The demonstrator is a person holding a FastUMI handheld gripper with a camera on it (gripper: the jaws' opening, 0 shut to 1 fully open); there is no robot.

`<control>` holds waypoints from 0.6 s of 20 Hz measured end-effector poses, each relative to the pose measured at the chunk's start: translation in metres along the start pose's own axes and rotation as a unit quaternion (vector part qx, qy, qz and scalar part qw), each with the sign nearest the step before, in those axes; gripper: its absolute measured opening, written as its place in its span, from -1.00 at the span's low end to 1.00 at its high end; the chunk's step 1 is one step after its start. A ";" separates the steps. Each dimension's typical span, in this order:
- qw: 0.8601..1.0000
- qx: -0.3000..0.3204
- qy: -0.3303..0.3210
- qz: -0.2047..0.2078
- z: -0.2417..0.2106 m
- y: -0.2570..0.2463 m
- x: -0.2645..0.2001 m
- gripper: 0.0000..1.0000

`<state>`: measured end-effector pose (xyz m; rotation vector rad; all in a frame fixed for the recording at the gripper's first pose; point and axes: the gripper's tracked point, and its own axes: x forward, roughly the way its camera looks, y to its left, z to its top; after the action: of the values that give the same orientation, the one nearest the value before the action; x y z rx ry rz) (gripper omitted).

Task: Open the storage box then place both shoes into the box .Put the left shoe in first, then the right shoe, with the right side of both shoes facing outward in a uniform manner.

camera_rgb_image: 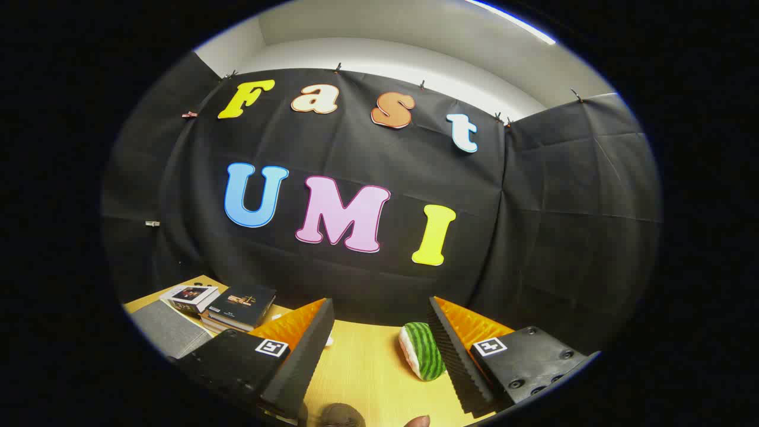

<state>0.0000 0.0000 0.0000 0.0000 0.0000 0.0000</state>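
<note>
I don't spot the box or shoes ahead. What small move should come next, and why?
Probably tilt the gripper downward. Its jaws stand open and empty, aimed at the booth wall; ahead lie just the wooden table, a watermelon-slice toy by the right finger, and books beyond the left.

The 2 fingers stand wide apart over the worktop, nothing between them. A shoe lies on the worktop just inside the right finger, touching it or nearly so. Left of the left finger, a stack of books sits near the wall, with a box beside it and what may be a storage box in front.
</note>
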 end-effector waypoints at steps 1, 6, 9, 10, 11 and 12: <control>1.000 0.000 0.000 0.001 0.000 0.000 0.000 0.94; 1.000 -0.005 -0.004 0.008 0.003 0.004 -0.003 0.94; 1.000 -0.005 -0.007 0.011 0.006 0.005 -0.006 0.94; 1.000 -0.005 -0.008 0.011 0.007 0.005 -0.007 0.94; 1.000 -0.006 -0.008 0.012 0.007 0.006 -0.008 0.94; 1.000 -0.009 -0.009 0.012 0.006 0.006 -0.010 0.94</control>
<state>-0.0098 0.0063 0.0064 -0.0171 -0.0170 0.0246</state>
